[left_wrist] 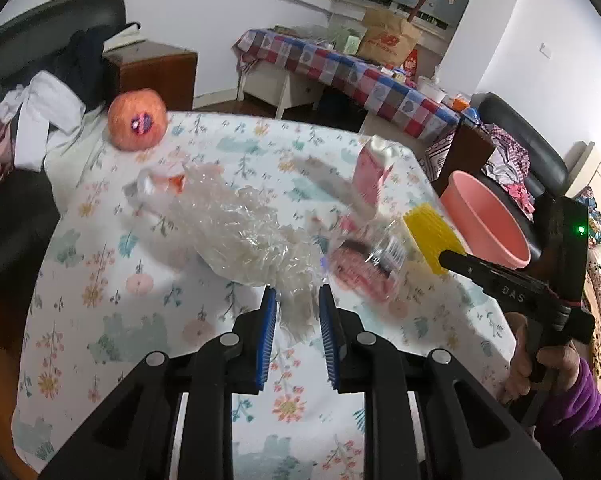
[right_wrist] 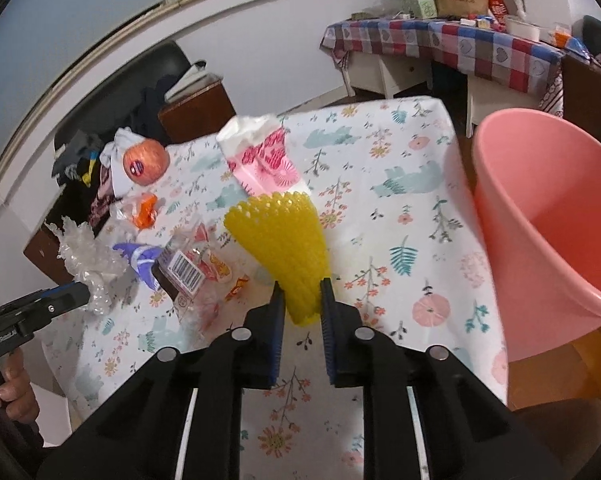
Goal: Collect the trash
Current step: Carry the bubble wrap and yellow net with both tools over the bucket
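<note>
My left gripper (left_wrist: pixel 297 302) is shut on the near end of a crumpled clear bubble wrap (left_wrist: pixel 236 228) and holds it over the floral table; the wrap also shows in the right wrist view (right_wrist: pixel 86 264). My right gripper (right_wrist: pixel 301 300) is shut on a yellow foam net sleeve (right_wrist: pixel 282 240), lifted above the table; the sleeve shows in the left wrist view (left_wrist: pixel 432 236). A pink bin (right_wrist: pixel 548 216) stands just right of the table, also in the left wrist view (left_wrist: pixel 484 220). A pink and white carton (right_wrist: pixel 260 156), clear wrappers with a barcode (right_wrist: pixel 186 272) and an orange wrapper (right_wrist: pixel 144 210) lie on the table.
An apple with a sticker (left_wrist: pixel 137 118) sits at the table's far left corner. Clothes (left_wrist: pixel 40 120) pile on a dark chair at left. A checkered table (left_wrist: pixel 352 76) with a paper bag stands behind. The floral tablecloth (right_wrist: pixel 400 208) edge drops beside the bin.
</note>
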Motion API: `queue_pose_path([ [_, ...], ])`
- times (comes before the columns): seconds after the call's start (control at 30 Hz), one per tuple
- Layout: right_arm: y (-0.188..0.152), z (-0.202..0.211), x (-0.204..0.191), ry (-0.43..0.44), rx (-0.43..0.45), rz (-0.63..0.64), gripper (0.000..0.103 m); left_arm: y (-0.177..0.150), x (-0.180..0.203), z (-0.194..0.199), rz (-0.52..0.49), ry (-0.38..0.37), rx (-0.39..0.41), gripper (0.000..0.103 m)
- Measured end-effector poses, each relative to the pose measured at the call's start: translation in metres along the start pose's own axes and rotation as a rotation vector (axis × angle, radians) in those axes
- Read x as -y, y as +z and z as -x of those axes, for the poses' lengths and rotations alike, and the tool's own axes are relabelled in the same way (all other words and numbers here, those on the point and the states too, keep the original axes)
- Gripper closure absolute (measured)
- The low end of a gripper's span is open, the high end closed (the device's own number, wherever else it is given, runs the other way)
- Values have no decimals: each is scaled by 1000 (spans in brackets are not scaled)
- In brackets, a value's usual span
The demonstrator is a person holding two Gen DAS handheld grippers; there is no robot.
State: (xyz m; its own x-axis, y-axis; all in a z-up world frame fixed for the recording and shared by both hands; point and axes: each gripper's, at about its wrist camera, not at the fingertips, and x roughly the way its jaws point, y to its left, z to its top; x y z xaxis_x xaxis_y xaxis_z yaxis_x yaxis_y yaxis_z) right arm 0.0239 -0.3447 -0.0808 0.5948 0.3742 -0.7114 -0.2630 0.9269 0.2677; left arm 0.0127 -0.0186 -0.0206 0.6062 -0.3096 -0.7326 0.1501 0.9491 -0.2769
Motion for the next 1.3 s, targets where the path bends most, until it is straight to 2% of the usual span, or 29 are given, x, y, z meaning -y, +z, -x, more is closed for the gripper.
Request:
queue_pose_path([
  [0.43, 5, 44, 29, -58, 132, -59, 86, 34, 61, -1, -112, -73, 84, 83],
  [0.8, 6, 77, 75, -164, 221, -161, 86, 61, 153, -26, -249, -188, 136, 83],
  [1.03, 3, 92, 112, -246, 262, -230, 86, 69, 207, -52, -320, -234, 128, 83],
  [1.3, 1, 97, 141, -301, 271, -262, 86, 67, 254, -90, -382, -234, 77, 83],
])
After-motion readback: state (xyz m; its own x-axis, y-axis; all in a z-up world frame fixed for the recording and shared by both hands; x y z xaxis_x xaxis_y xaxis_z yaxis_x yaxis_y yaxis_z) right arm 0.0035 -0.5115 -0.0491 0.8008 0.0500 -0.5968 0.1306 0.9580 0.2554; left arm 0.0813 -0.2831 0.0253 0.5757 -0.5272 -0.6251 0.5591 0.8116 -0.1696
